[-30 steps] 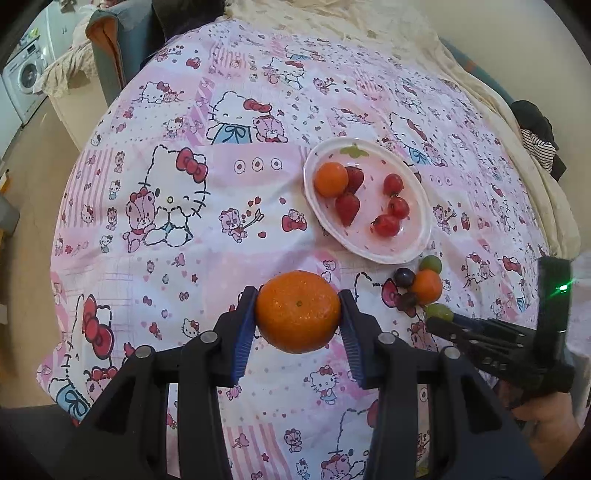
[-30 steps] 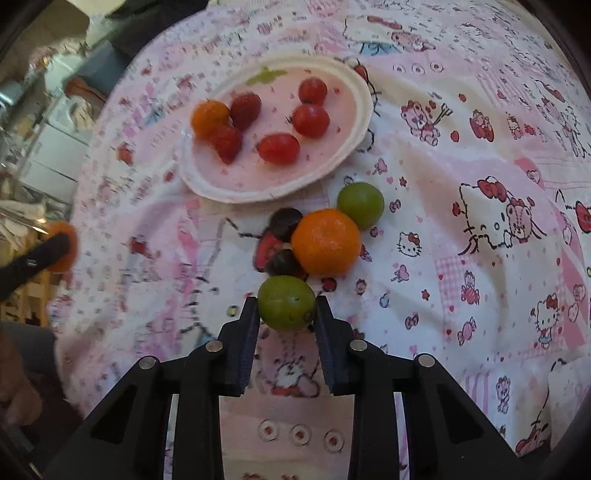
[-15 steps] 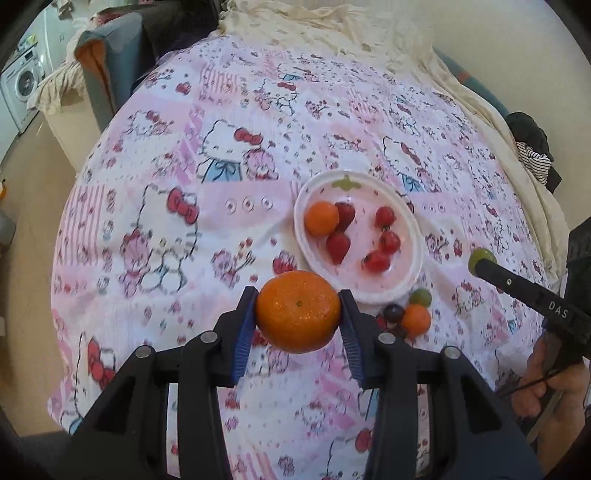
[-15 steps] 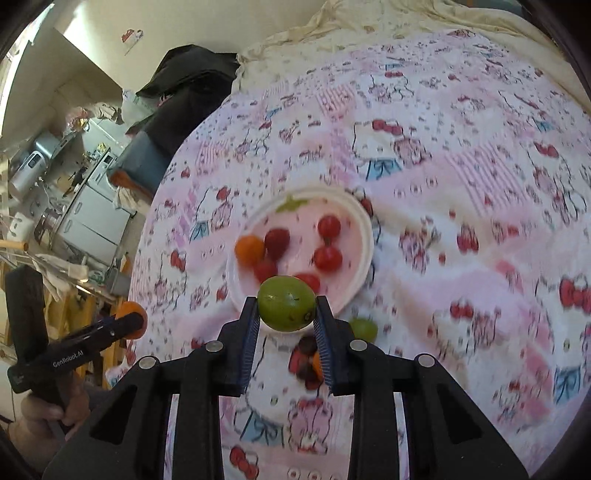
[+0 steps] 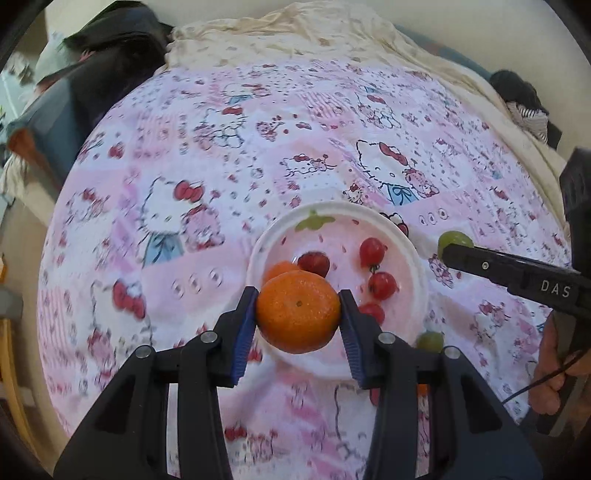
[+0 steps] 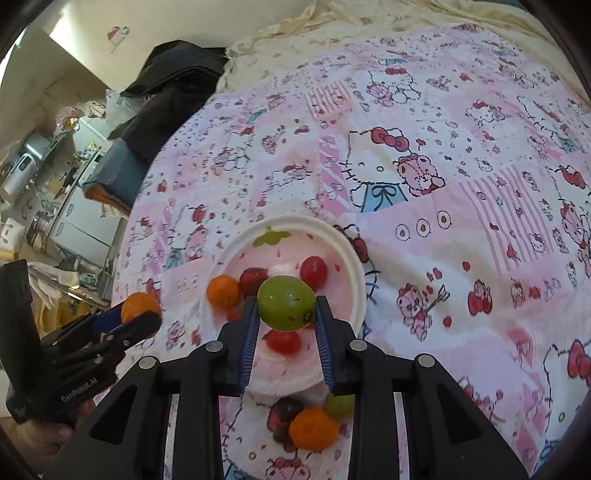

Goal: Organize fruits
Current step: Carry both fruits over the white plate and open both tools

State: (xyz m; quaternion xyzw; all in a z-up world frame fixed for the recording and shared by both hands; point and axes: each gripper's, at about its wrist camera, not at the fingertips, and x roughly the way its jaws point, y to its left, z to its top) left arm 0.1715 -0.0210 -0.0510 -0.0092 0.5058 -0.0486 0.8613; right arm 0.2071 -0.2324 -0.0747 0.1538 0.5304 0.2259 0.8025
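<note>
A white plate lies on the pink cartoon-print bedspread and holds a small orange, a strawberry and several cherry tomatoes. My left gripper is shut on a large orange and holds it above the plate's near-left part. My right gripper is shut on a green fruit above the plate; it also shows in the left wrist view. On the cloth near the plate lie an orange, a green fruit and a dark fruit.
The bedspread covers a bed with a cream blanket at the far end. Dark clothing lies at the far-left corner. The bed's left edge drops to a room with appliances.
Both grippers have risen from the cloth and moved forward over the plate, each carrying its fruit. The plate now lies directly beyond both sets of fingers.
</note>
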